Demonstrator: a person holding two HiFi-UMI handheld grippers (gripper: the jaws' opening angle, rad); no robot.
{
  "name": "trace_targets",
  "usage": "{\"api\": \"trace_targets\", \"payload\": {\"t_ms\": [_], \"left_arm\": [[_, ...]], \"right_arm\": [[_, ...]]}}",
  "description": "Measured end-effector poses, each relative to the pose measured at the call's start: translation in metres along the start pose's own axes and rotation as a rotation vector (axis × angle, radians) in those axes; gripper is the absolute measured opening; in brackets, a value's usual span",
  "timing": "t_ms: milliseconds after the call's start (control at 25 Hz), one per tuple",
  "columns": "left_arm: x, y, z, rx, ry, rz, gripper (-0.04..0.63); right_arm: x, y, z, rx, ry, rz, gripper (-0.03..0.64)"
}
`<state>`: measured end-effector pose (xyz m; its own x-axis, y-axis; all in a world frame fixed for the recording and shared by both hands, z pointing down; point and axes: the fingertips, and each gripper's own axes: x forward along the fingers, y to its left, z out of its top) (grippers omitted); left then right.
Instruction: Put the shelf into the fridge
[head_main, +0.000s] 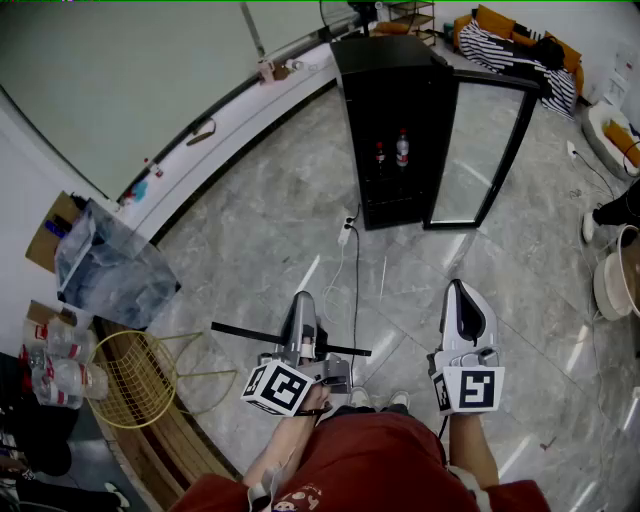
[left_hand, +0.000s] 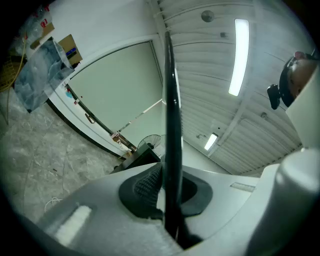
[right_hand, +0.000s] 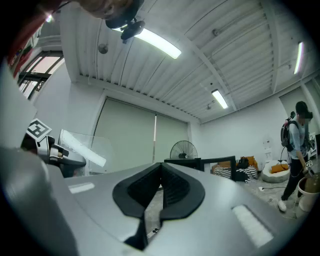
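Observation:
The shelf (head_main: 240, 331) is a clear glass pane with a black edge, held edge-on low in the head view. My left gripper (head_main: 303, 300) is shut on it. In the left gripper view the black edge (left_hand: 170, 115) runs straight up from between the pads (left_hand: 145, 187). The right gripper view shows the pane (right_hand: 82, 150) at the far left. My right gripper (head_main: 462, 290) is beside it on the right, shut with nothing in it (right_hand: 161, 169). The black fridge (head_main: 395, 110) stands ahead with its glass door (head_main: 485, 150) swung open and two bottles (head_main: 402, 148) inside.
A power strip with cable (head_main: 347, 235) lies on the floor before the fridge. At left stand a gold wire basket (head_main: 135, 375), a clear plastic bag (head_main: 110, 265) and water bottles (head_main: 50, 370). A person's leg (head_main: 610, 210) and a bucket (head_main: 620, 275) are at the right.

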<state>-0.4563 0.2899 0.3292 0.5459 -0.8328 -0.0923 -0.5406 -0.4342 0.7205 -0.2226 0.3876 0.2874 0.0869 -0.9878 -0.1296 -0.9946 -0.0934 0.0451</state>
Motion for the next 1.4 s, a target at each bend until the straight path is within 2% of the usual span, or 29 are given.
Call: {"api": "trace_targets", "payload": {"t_ms": [640,1160,1400], "left_arm": [[0.001,-0.028,-0.02,0.029,0.013,0.0,0.015],[0.019,-0.058,-0.065,0.037,0.036,-0.009,0.015],[0.036,-0.063,-0.081,0.028,0.053,-0.013,0.015]], "right_arm": [[-0.017,-0.031,0.004,0.018,-0.023,-0.012,-0.002],[-0.038,-0.102,-0.017,0.096,-0.027,-0.071,-0.002],[-0.039,-0.117,-0.025,0.077,-0.005,-0.074,-0.002]]}}
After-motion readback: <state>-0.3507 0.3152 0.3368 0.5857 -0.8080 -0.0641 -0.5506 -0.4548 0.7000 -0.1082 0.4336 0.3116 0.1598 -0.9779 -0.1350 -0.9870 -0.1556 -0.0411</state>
